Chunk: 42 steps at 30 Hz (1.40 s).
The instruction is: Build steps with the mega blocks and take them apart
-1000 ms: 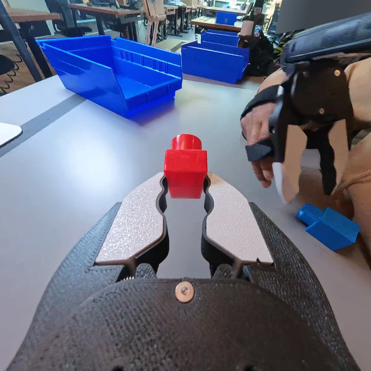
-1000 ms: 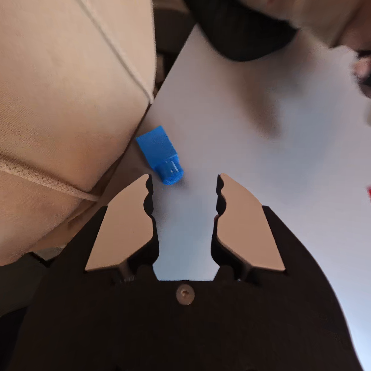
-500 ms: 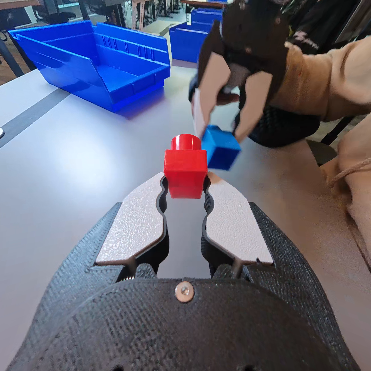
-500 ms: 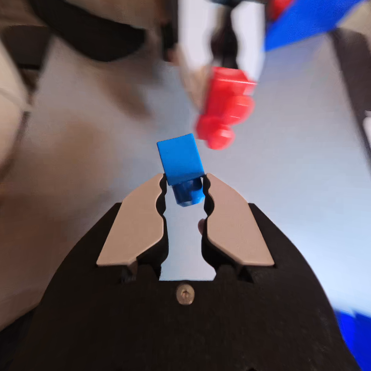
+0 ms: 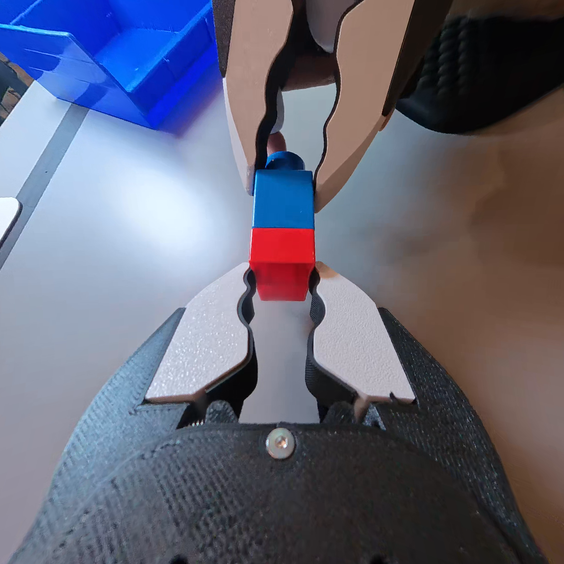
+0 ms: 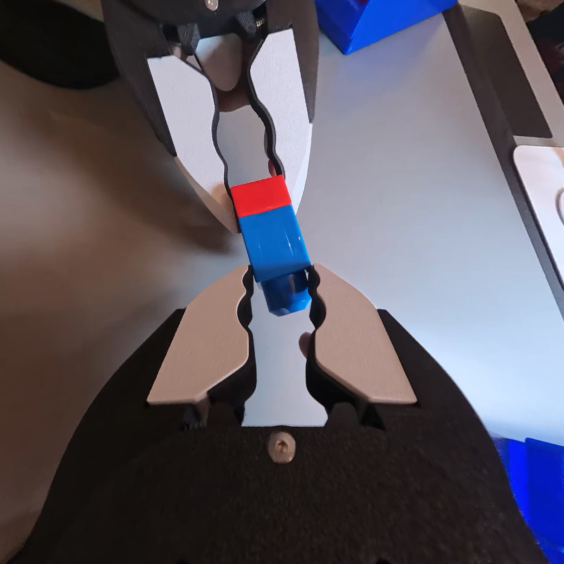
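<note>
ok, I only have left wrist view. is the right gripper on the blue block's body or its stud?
Observer: Body. The right gripper pinches the blue block at its stud-end edge; the stud sits back between the fingers.
Operator: Seam closed on that side?
Observer: Yes, the red block sits flush, no gap showing.
Operator: Anything near the right gripper?
Observer: Another blue bin, at right wrist view's lower right edge.

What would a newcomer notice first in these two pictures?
The red block and blue block, pressed end to end at the centre of both views, above the grey table. The left gripper grips the red one, the right gripper the blue. A blue bin sits behind.
</note>
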Motion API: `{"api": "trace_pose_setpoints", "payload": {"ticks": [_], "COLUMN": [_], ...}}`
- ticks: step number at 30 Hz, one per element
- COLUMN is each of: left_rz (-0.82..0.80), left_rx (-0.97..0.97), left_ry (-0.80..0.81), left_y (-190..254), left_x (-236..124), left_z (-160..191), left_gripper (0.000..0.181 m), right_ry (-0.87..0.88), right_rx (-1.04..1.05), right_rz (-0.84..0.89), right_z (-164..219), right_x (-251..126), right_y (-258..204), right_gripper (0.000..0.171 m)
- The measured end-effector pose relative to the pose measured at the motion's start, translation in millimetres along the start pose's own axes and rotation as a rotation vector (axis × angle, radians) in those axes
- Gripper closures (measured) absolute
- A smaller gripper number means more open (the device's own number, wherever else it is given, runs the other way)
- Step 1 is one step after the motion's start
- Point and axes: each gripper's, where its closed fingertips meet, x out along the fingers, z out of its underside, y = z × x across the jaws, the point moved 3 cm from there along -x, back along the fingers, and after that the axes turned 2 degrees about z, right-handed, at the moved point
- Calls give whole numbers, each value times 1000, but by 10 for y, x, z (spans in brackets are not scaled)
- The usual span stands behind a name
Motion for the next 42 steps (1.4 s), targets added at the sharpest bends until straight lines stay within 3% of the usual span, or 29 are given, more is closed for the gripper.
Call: {"api": "trace_pose_setpoints", "payload": {"ticks": [6,11,15,18,20,26,28,31,34,37,39,42], "left_rz": [39,145,184,207,216,219,163,108,42,-29,-67,-108], "left_rx": [-17,-146,-241,-274,-254,-276,-288,-317,-352,-376,-376,-357], "left_ry": [25,262,360,391,380,403,427,448,482,495,507,461], "left_y": [32,12,-29,-25,22,23,-71,-222,-378,-505,-553,-574], "left_x": [11,-174,-258,-260,-228,-211,-240,-343,-446,-492,-513,-503], "left_z": [13,-282,-307,-331,-337,-346,-344,-320,-277,-207,-171,-117], "left_gripper": [147,146,146,146,146,145,135,137,148,166,181,181], "right_ry": [51,383,568,562,558,521,517,467,321,3,-161,-358], "right_rx": [-15,86,203,243,241,241,264,266,283,318,407,584], "right_rz": [-16,-63,-121,-167,-181,-193,-179,23,317,639,724,791], "right_z": [-23,-336,-389,-360,-391,-421,-452,-415,-205,271,621,1215], "right_x": [-12,-271,-495,-461,-415,-441,-530,-855,-1331,-1656,-1690,-1586], "right_y": [-31,59,182,157,105,101,184,642,1414,2397,2968,3606], "right_gripper": [136,129,124,126,136,138,139,139,139,139,139,138]}}
